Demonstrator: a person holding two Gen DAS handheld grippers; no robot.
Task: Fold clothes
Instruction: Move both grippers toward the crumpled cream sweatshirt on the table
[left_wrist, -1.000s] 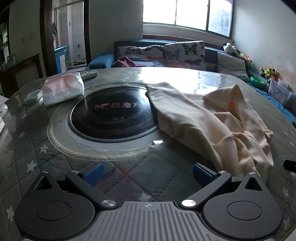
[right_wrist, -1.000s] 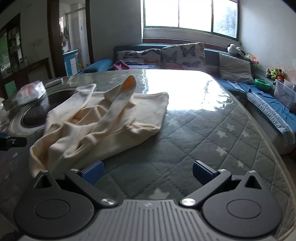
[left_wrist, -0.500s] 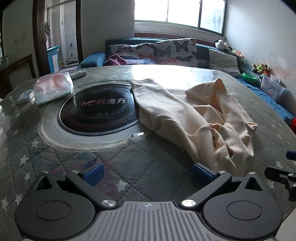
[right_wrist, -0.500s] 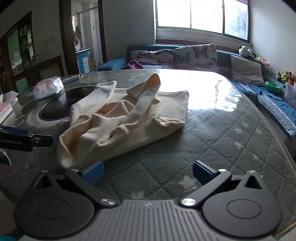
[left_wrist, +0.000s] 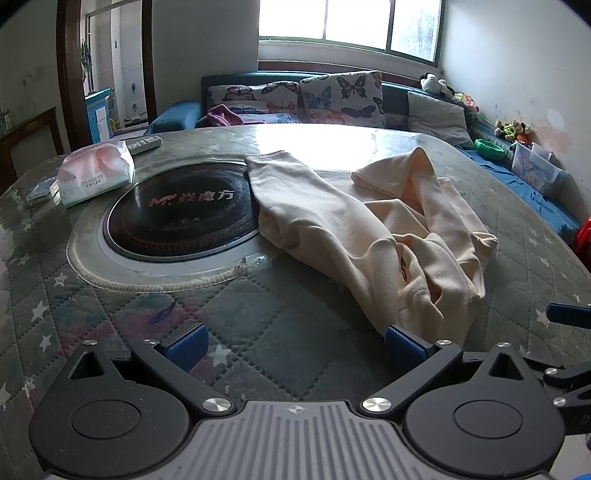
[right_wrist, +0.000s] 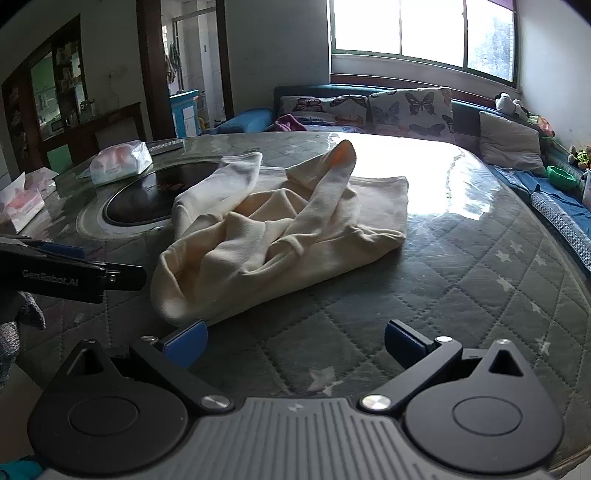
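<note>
Both of my grippers hang low over the near edge of the table, fingers spread, with the cream garment crumpled between them.

From left to right: a tissue pack (left_wrist: 96, 172) lies at the far left of the quilted table (left_wrist: 258, 332), just beside the round black cooktop (left_wrist: 181, 210) set into it; one sleeve of the cream garment (left_wrist: 354, 236) drapes over the cooktop's right rim, and the rest lies bunched on the table to the right. My left gripper (left_wrist: 293, 341) holds its fingers wide apart and empty, its right pad (left_wrist: 402, 341) just at the garment's near corner. My right gripper (right_wrist: 293, 336) is likewise spread and empty, its left pad (right_wrist: 186, 338) just beside the near hem.
</note>
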